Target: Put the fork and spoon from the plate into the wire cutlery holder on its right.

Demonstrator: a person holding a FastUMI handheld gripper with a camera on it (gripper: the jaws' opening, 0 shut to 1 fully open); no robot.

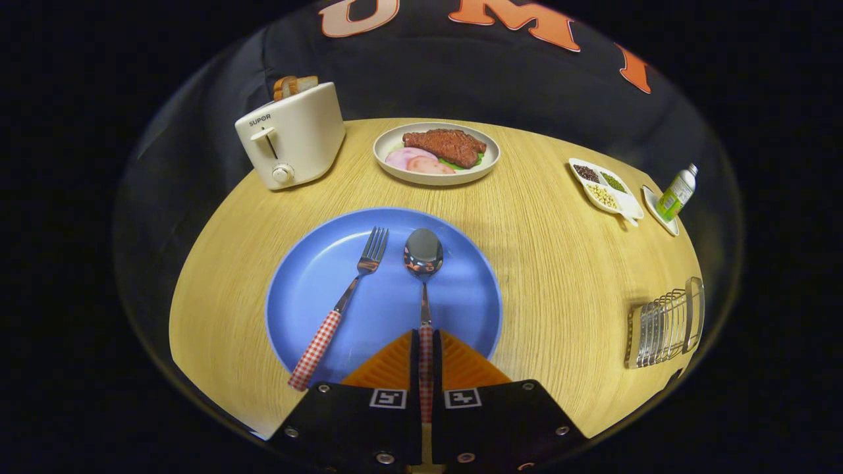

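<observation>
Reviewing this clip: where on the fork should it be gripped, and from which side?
Grip the fork on its checked handle, coming from the handle end near the blue plate's rim: it lies flat, tines away. The hand-held gripper is already shut on the spoon handle alongside.

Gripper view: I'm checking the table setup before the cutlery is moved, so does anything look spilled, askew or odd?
Nothing spilled or damaged. The wire cutlery holder lies on its side on the table rather than upright. The fork lies slanted on the blue plate; the gripper fingers are shut on the spoon handle.
</observation>
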